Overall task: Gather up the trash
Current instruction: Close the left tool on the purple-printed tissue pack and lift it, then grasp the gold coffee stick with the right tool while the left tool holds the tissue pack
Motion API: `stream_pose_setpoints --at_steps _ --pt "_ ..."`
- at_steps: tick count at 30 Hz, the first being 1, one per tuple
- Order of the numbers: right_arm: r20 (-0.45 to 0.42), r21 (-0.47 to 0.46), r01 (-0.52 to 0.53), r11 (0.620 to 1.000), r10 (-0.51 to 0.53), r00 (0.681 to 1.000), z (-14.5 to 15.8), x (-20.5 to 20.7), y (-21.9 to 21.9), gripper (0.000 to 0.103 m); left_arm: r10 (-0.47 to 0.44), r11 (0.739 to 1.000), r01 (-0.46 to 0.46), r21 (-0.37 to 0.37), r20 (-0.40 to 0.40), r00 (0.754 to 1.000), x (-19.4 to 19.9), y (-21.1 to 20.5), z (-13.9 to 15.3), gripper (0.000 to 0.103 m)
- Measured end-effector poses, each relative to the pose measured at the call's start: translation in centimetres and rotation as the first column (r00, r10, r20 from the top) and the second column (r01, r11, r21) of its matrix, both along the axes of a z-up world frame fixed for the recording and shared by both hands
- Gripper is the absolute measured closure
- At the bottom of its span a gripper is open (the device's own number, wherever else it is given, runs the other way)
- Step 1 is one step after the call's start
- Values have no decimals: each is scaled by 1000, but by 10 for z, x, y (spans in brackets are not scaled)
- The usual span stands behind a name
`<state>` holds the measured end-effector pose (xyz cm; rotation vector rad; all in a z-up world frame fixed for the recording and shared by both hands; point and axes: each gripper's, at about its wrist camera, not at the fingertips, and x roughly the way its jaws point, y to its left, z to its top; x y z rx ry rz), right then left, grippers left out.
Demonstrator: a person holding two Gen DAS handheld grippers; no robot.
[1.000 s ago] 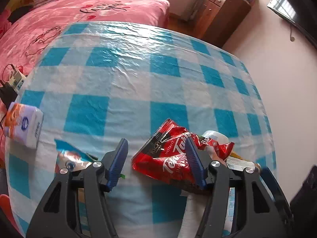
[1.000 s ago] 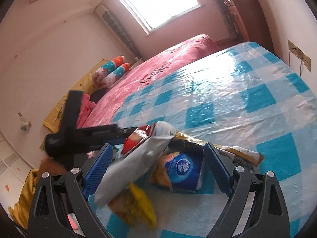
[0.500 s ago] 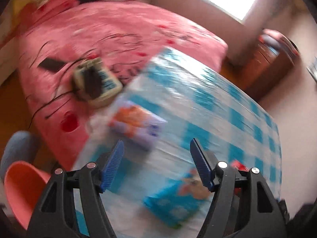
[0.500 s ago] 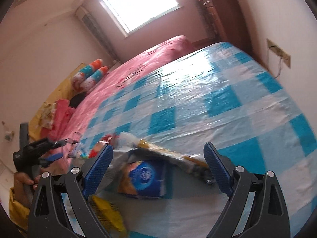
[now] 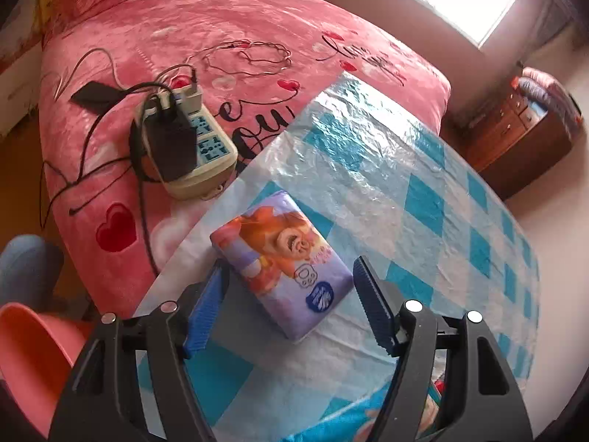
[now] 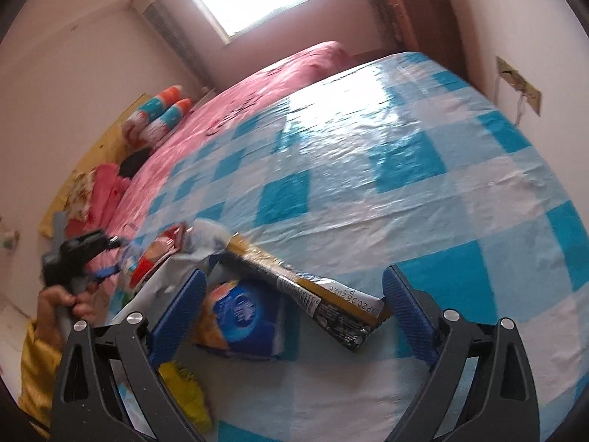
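A purple tissue pack (image 5: 272,243) with a cartoon face lies near the edge of the blue-checked table (image 5: 423,199). My left gripper (image 5: 291,265) is open and straddles its near end, pads clear of it. It also shows small at the left of the right wrist view as the left gripper (image 6: 79,254), held by a hand in a yellow sleeve. My right gripper (image 6: 294,274) is open above a litter pile: a blue packet (image 6: 243,313), a black-and-gold wrapper (image 6: 316,298), a silver wrapper (image 6: 206,235), a red wrapper (image 6: 162,254) and a yellow wrapper (image 6: 187,394).
A pink bed (image 5: 257,29) borders the table and carries a power strip (image 5: 191,147) with plugs and cables. A pink plastic basin (image 5: 29,361) sits low at the left. A wooden cabinet (image 5: 515,136) stands at the back right. A wall socket (image 6: 519,84) is beside the table.
My left gripper swung left from the red wrapper to the tissue pack at the table's edge, with its jaws wider. The silver wrapper dropped onto the pile. My right gripper barely shifted.
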<state>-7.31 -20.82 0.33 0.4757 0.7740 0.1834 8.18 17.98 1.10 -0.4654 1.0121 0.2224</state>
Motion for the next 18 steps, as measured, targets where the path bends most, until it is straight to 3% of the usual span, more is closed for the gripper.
stream_pose_setpoints --at_steps 5,10,13,15,18 --pt "16 10 -159 987 159 987 5 -13 24 8 -27 997 28 77 -13 1000 13 -11 -4 32" --pt "48 28 -290 957 289 956 11 -28 42 8 -71 972 75 221 -28 997 20 -34 -9 33" --pt "64 43 -309 950 306 950 14 -32 42 8 -107 954 108 279 -19 994 18 -47 -9 40" --pt "82 47 -288 956 284 955 17 -33 39 8 -131 952 129 276 -12 991 15 -52 -8 41" --pt "80 -37 -205 978 208 975 19 -31 35 8 -166 947 161 278 -6 986 7 -61 -7 42"
